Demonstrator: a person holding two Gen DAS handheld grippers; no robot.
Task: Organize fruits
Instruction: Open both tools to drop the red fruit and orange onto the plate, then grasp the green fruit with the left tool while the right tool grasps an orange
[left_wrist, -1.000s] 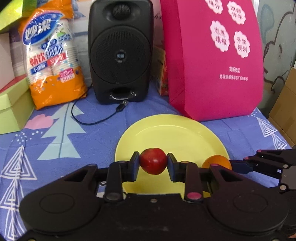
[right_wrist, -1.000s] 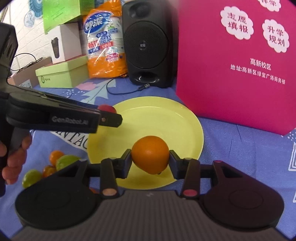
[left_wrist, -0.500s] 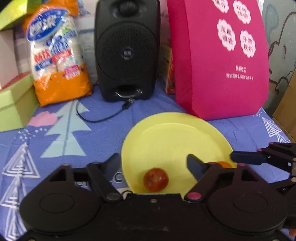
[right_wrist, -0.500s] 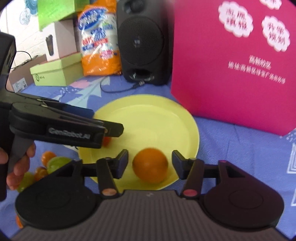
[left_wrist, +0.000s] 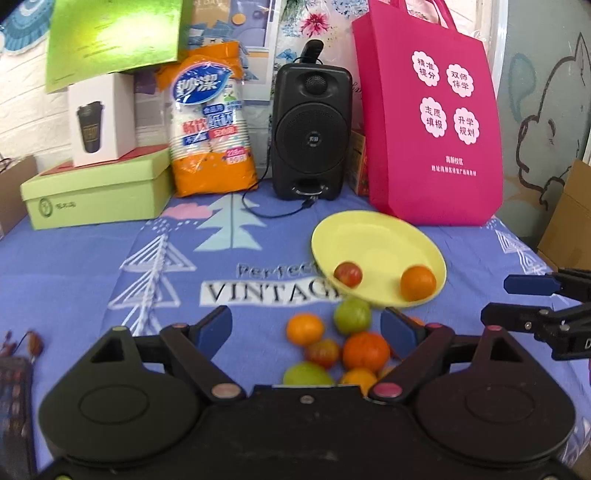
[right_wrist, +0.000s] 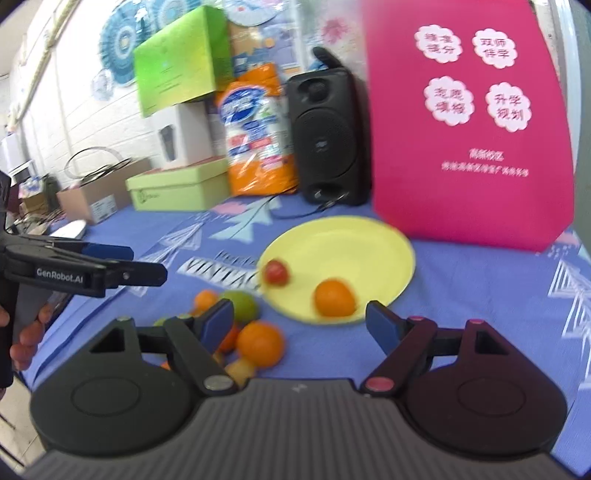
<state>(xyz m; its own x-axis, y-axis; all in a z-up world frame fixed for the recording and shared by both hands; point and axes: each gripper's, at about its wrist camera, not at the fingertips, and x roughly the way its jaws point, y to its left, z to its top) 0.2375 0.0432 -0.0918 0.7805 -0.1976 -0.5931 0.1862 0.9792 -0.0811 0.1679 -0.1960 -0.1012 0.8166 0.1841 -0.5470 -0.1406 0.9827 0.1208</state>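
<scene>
Fruits lie in two groups around the yellow plate (left_wrist: 373, 236): a small red fruit (left_wrist: 348, 274) and an orange (left_wrist: 418, 283) sit on the plate's near part, well apart from each other, while a loose pile (left_wrist: 341, 343) of green, orange and red fruit lies on the blue cloth (left_wrist: 110, 254) just in front of the plate's near rim. The left gripper (left_wrist: 306, 326) hangs above that pile, level and pointing toward the plate, jaws spread wide and empty. The right gripper (right_wrist: 300, 321) is also wide apart and holds nothing, raised in front of the plate's near rim, fingers aimed at the plate. Behind the plate stand a black speaker (left_wrist: 311, 129) and a pink bag (left_wrist: 428, 122)
</scene>
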